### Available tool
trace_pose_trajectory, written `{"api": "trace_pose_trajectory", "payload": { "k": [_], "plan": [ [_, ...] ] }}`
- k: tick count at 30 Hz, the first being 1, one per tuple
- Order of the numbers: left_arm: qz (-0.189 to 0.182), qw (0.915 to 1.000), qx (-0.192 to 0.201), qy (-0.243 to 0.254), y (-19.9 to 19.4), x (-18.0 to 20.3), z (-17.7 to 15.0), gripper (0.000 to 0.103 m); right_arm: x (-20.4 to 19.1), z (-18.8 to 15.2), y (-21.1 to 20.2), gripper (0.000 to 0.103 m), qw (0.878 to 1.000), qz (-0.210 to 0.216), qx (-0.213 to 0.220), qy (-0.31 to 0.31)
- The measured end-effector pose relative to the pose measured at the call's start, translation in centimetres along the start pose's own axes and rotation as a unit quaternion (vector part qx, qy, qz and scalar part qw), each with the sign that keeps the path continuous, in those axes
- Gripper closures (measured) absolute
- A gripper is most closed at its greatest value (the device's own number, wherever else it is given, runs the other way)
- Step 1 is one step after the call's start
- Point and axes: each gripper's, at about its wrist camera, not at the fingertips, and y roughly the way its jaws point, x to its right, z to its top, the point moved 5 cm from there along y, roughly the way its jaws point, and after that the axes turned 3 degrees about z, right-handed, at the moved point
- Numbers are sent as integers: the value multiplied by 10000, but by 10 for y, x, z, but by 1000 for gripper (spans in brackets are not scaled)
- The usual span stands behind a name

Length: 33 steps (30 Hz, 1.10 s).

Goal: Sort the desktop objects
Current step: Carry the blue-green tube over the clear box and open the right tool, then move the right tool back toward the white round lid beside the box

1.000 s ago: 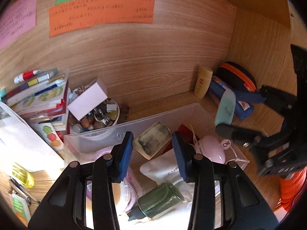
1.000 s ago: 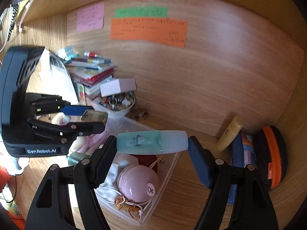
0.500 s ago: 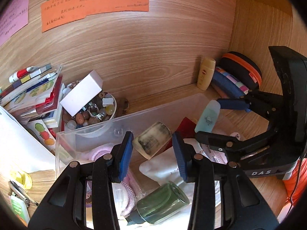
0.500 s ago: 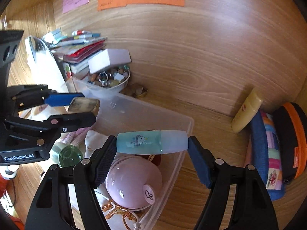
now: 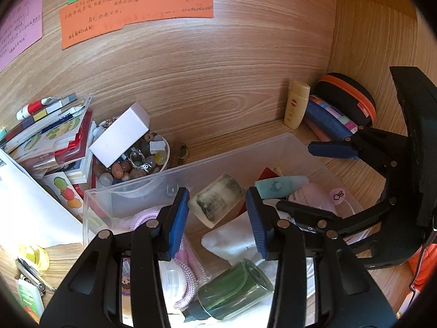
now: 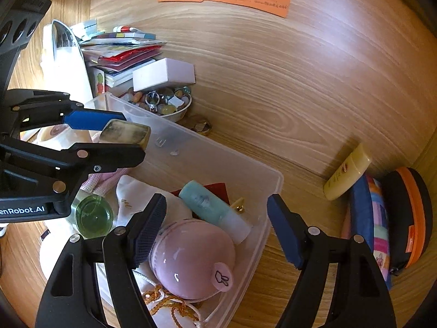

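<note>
So both tools are parked over the clear plastic bin (image 6: 273, 191) because that's obviously the sorting spot for the small stuff. The right tool (image 6: 215, 232) has its jaws spread wide with nothing between them; the teal tube (image 6: 213, 207) lies loose in the bin, resting against the pink round case (image 6: 191, 257), so I'd say that one's already dropped off. The left tool (image 5: 215, 218) is a different story: its jaws are just easing open with the small clear jar (image 5: 218, 199) between the pads, hanging above the bin, so it looks like a release in progress rather than a carry. Below it there's a green bottle (image 5: 235, 289) on its side, a white cloth pouch (image 5: 232, 240) and some pink cord (image 5: 188, 270), so the jar should land soft. The table is light wood, boxed in by matching wood panels with an orange note (image 5: 136, 8) stuck up on the back one. Still unsorted around the bin: a bowl of beads (image 5: 136, 164), a stack of booklets (image 5: 54, 136), a yellow bottle (image 5: 296, 104) and a zip pouch (image 5: 347, 101) in the corner.
</note>
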Motion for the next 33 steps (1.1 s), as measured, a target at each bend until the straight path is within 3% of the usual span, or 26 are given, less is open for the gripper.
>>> {"api": "trace_pose_trajectory", "payload": {
  "k": [3,9,19,33],
  "plan": [
    [29,9999,39,-97,-2,-4,0,46,1,1,-2,30,10000,31,-10,12],
    [86,9998,91,-167,-7,-7,1,44,0,5,-13,26,9997,193,76,111],
    [432,9975,566,-17,-48,-1,7,12,-11,7,-44,22,9996,184,220,-34],
    [661,9938,884,-104,-110,-5,-14,8,-22,-13,-90,20,9988,83,467,82]
  ]
}}
